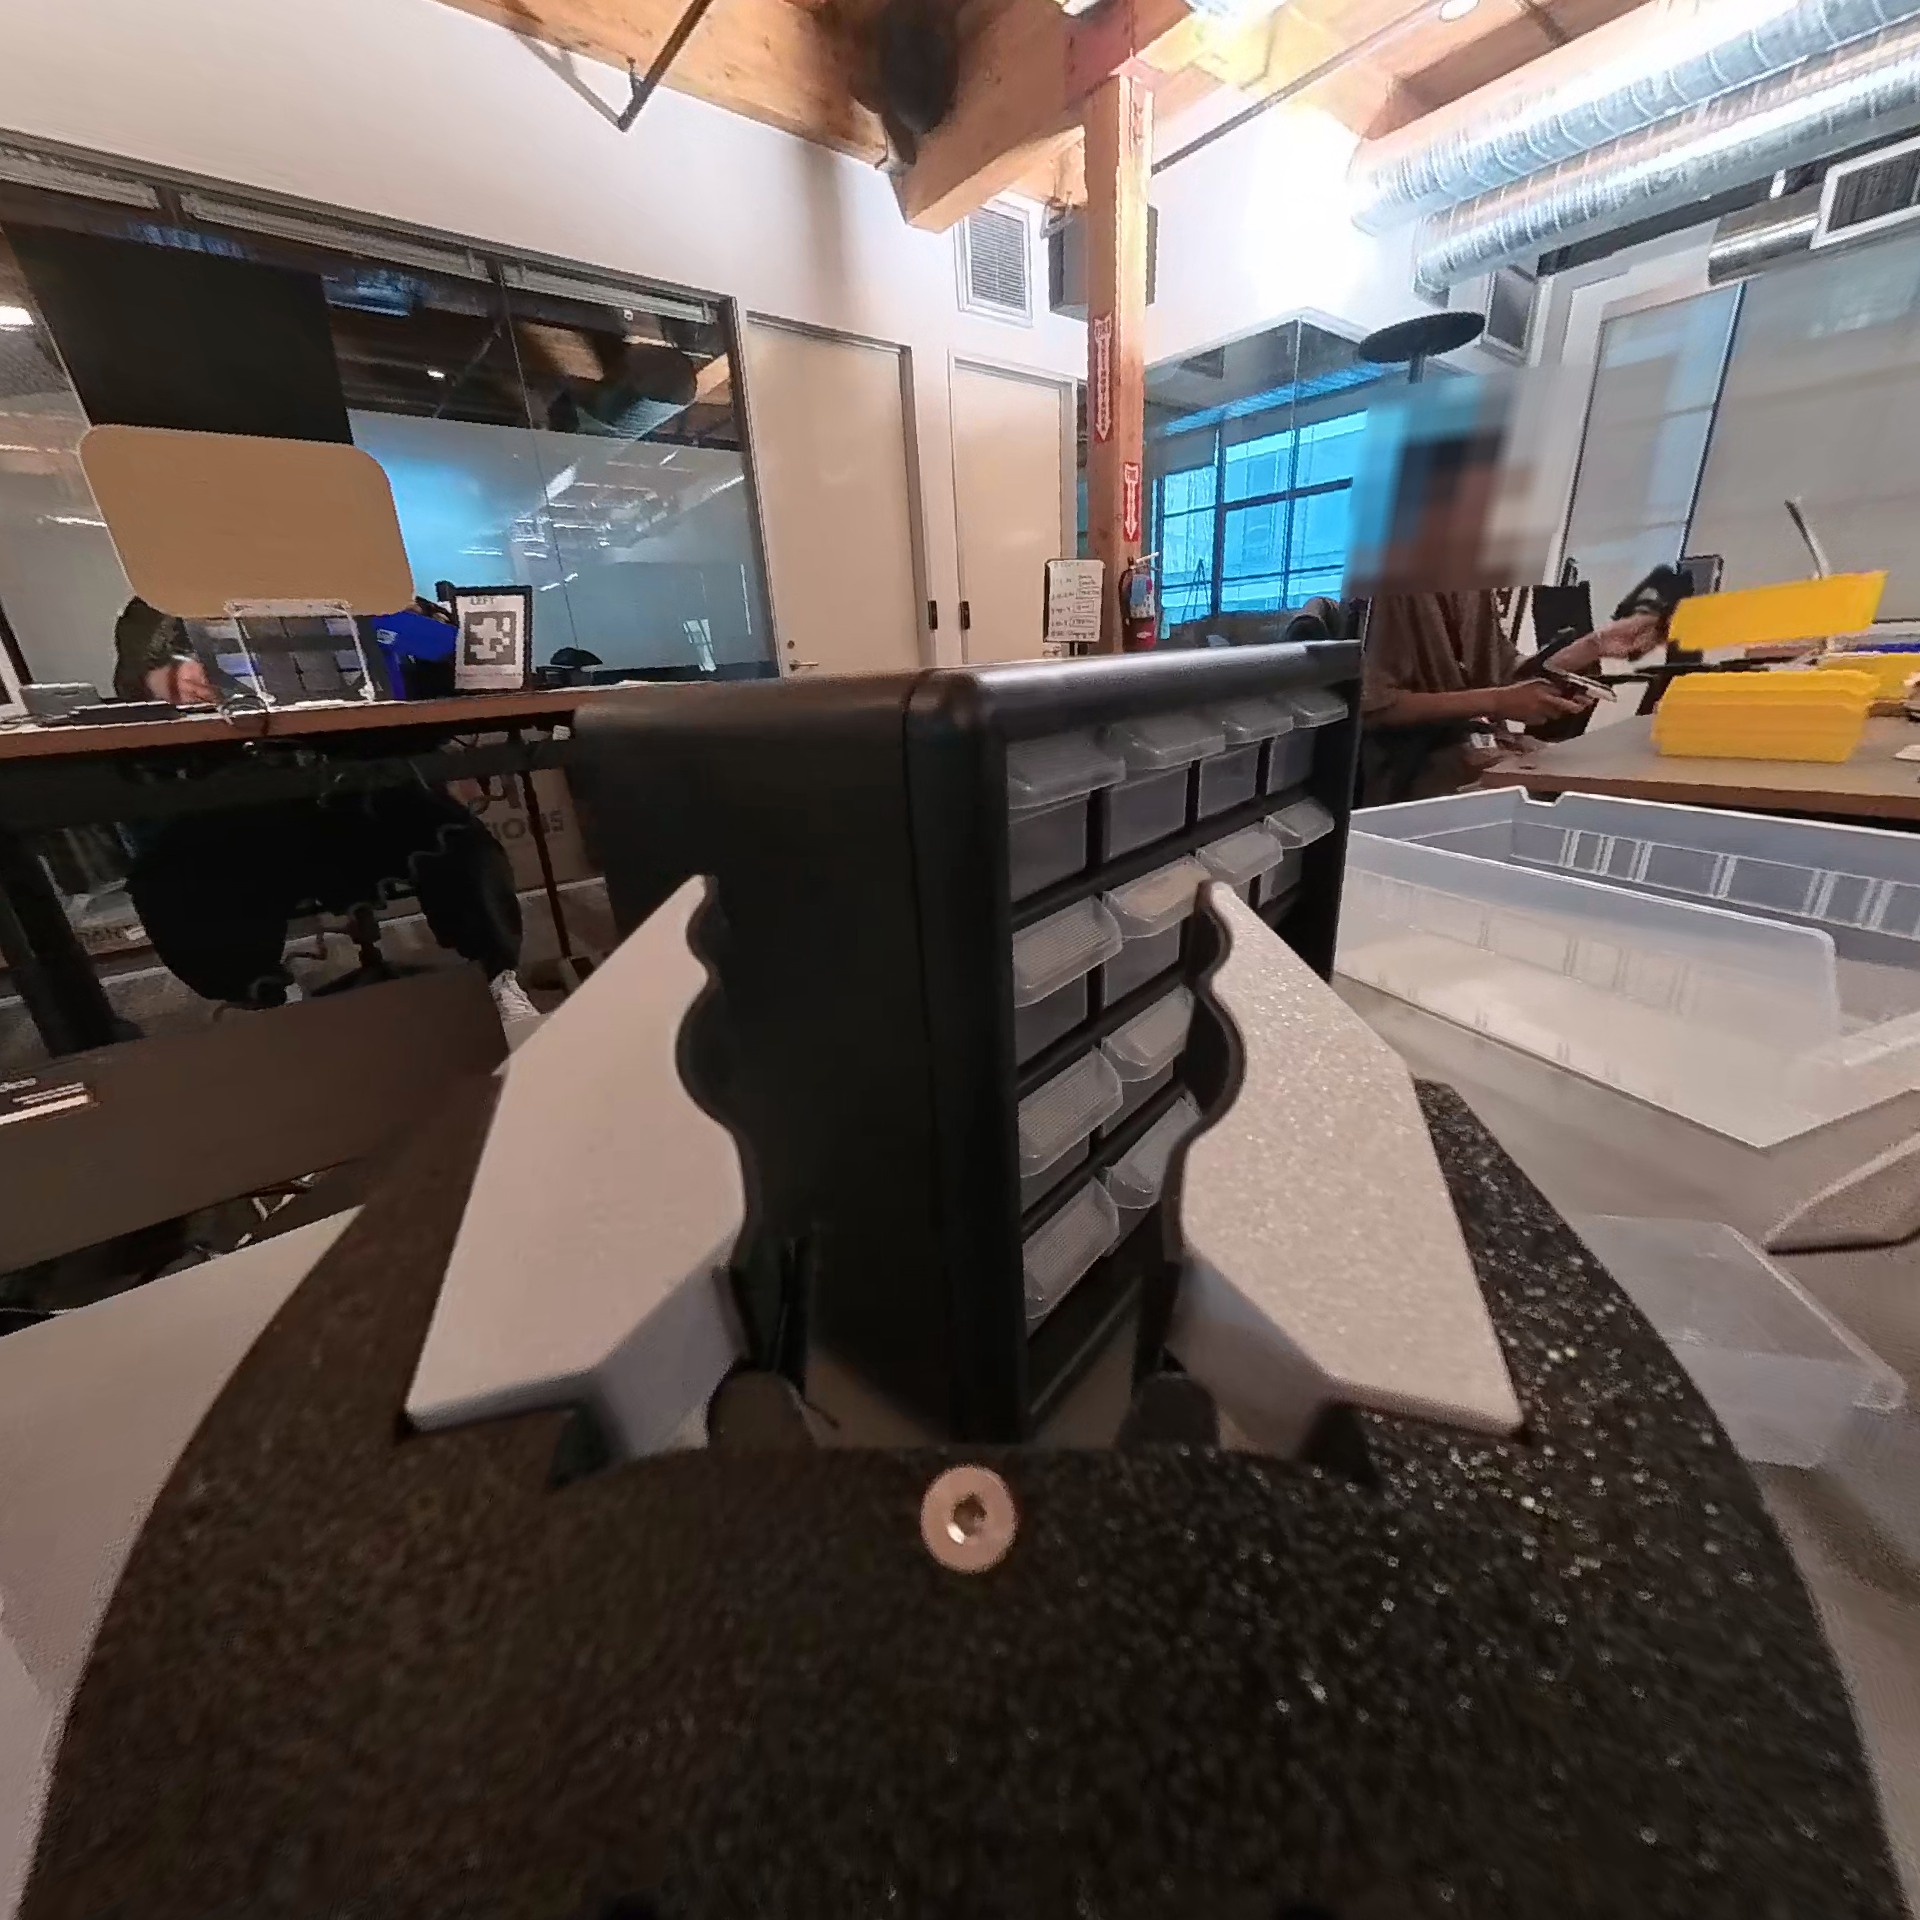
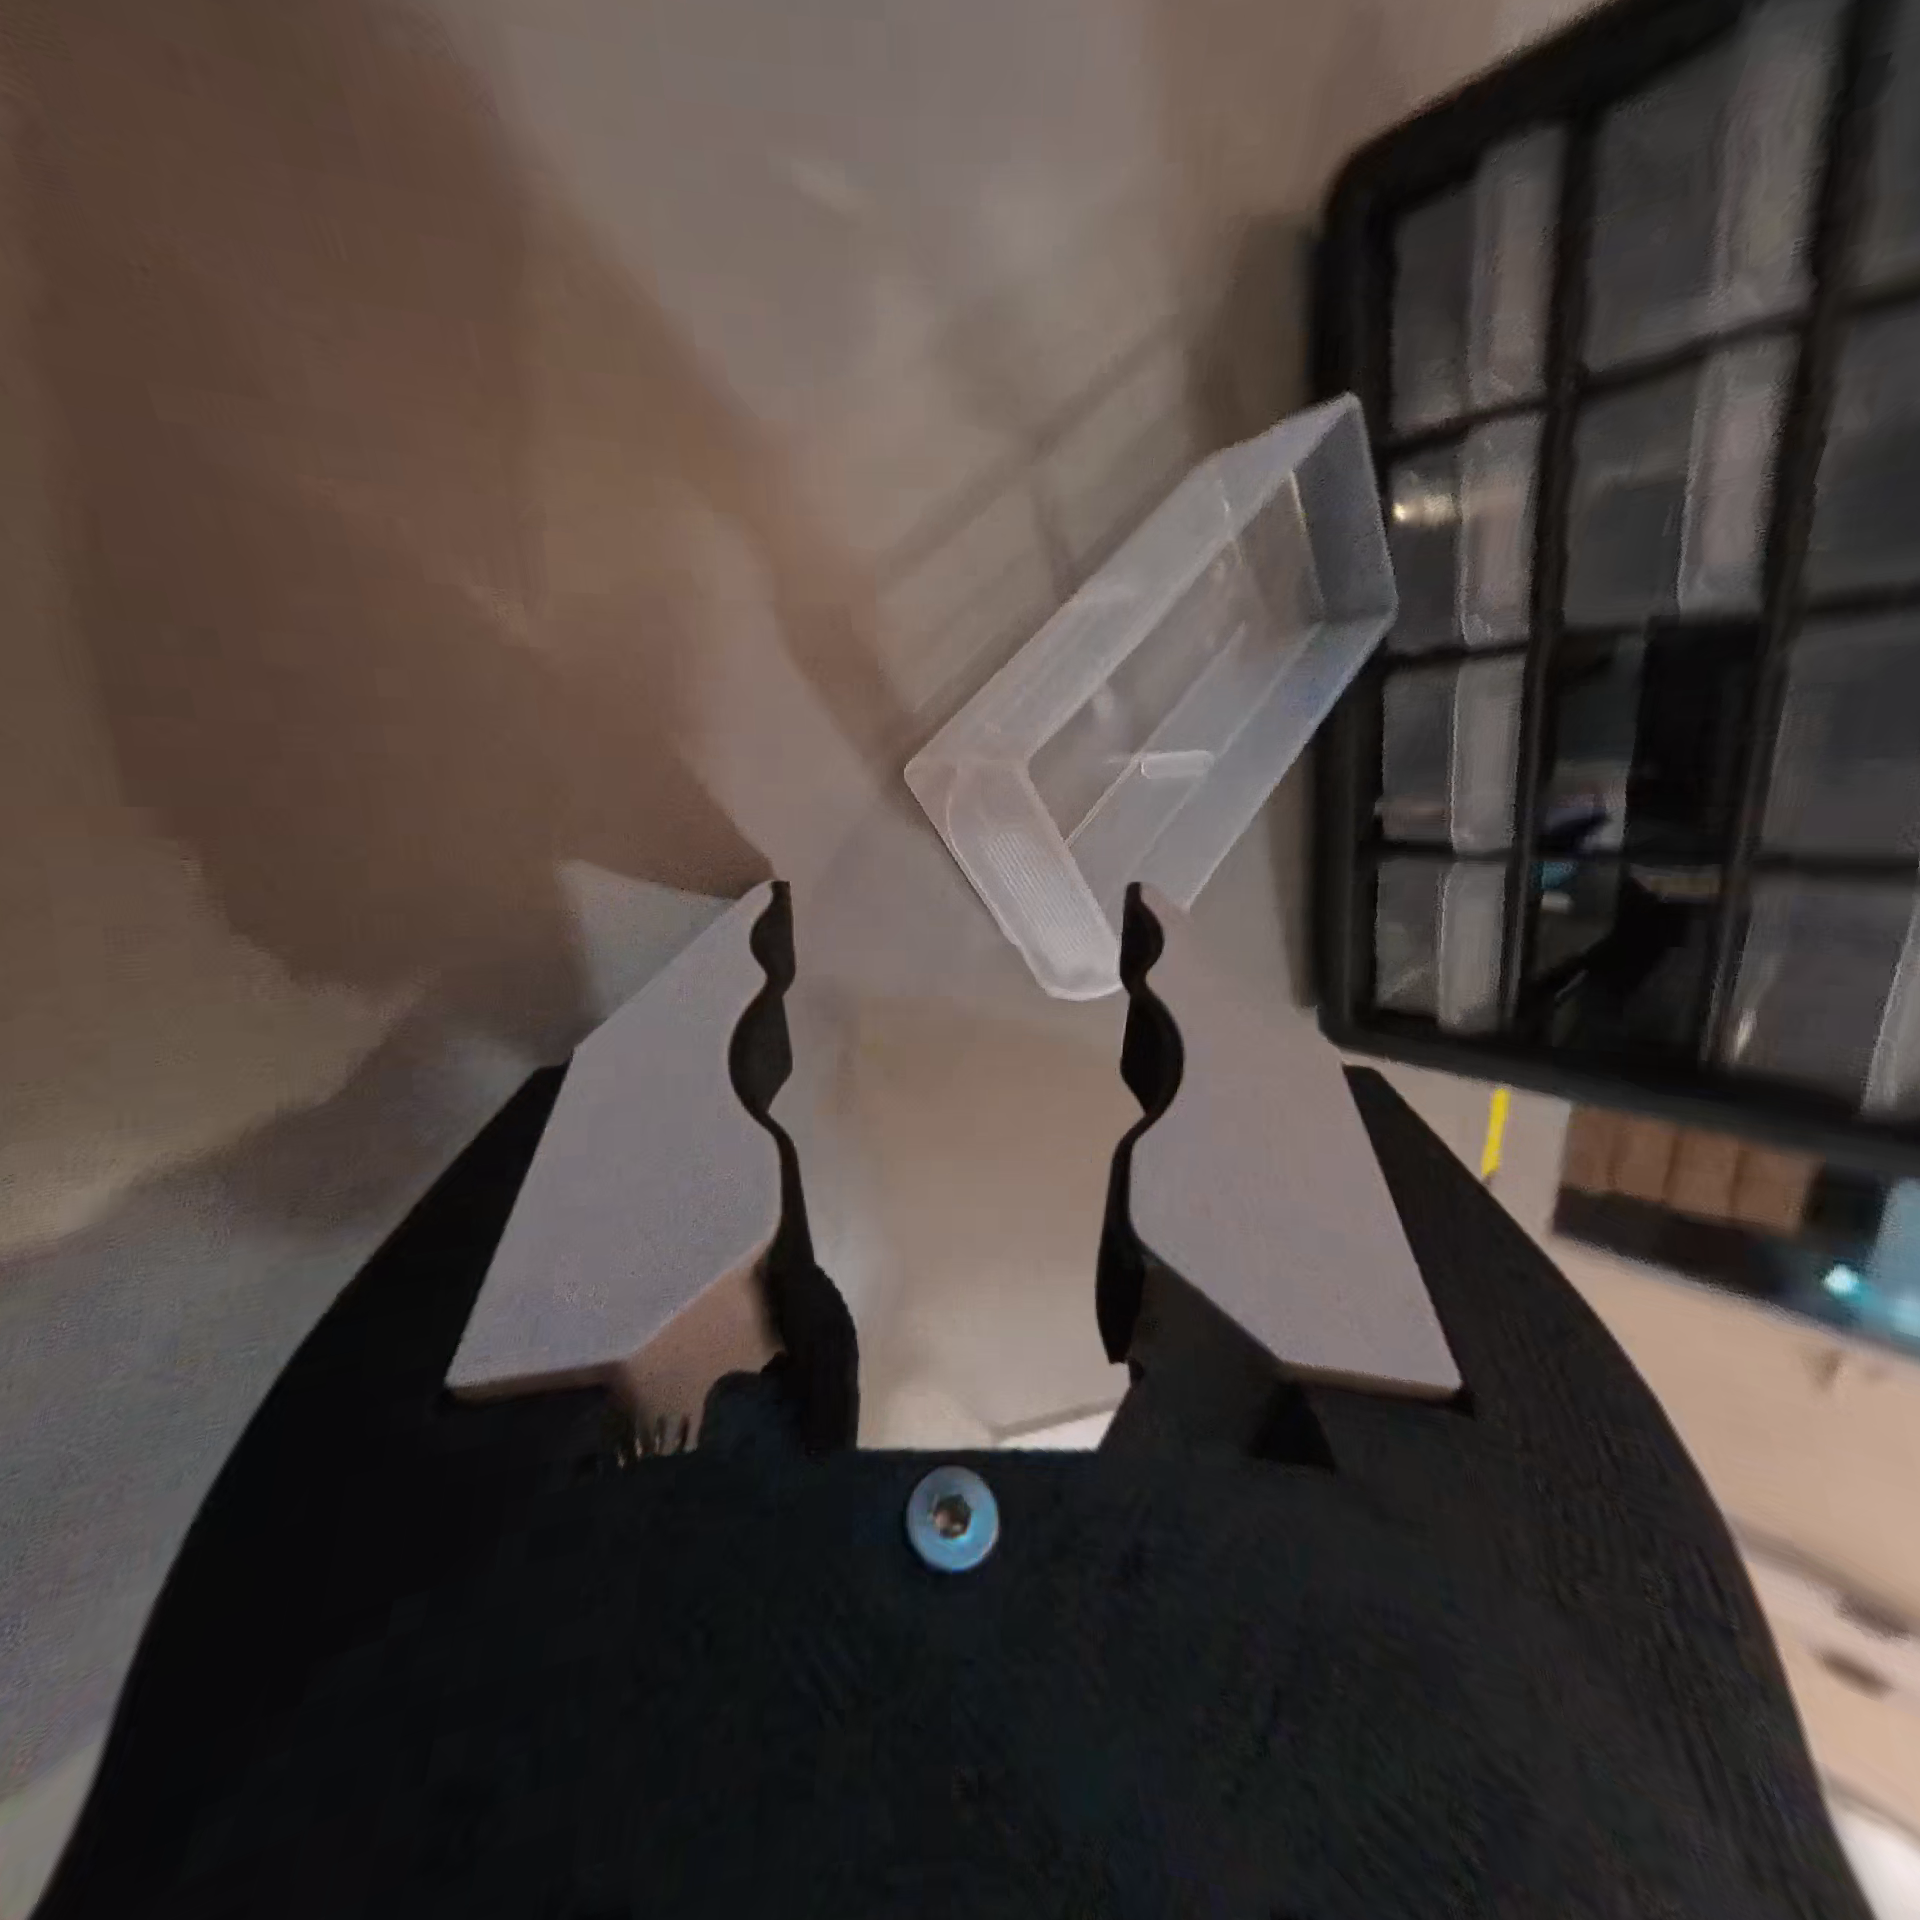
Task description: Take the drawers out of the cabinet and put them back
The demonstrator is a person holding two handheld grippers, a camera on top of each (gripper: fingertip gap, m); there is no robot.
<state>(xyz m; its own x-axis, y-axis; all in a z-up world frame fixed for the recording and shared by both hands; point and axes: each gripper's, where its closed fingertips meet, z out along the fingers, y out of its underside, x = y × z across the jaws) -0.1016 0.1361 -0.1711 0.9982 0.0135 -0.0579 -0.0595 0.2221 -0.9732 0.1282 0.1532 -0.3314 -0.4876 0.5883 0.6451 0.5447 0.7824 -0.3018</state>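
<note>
The black cabinet [image 1: 831, 935] with several small clear drawers stands on the table, seen corner-on. My left gripper [image 1: 958, 894] is wide open, and its fingers straddle the cabinet's front left corner. I cannot tell whether they touch it. In the blurred right wrist view, my right gripper [image 2: 956, 894] is open and empty. A loose clear drawer [image 2: 1164, 675] is just ahead of it, with its handle end by the right fingertip [image 2: 1138, 914]. The cabinet front [image 2: 1621, 582] is at the right, and one slot [image 2: 1683, 831] looks dark and open.
A large clear plastic bin [image 1: 1621, 935] stands to the right of the cabinet. A small clear drawer [image 1: 1725, 1340] lies on the table near my left gripper. Yellow bins [image 1: 1756, 707] and a seated person [image 1: 1455, 665] are at a far table.
</note>
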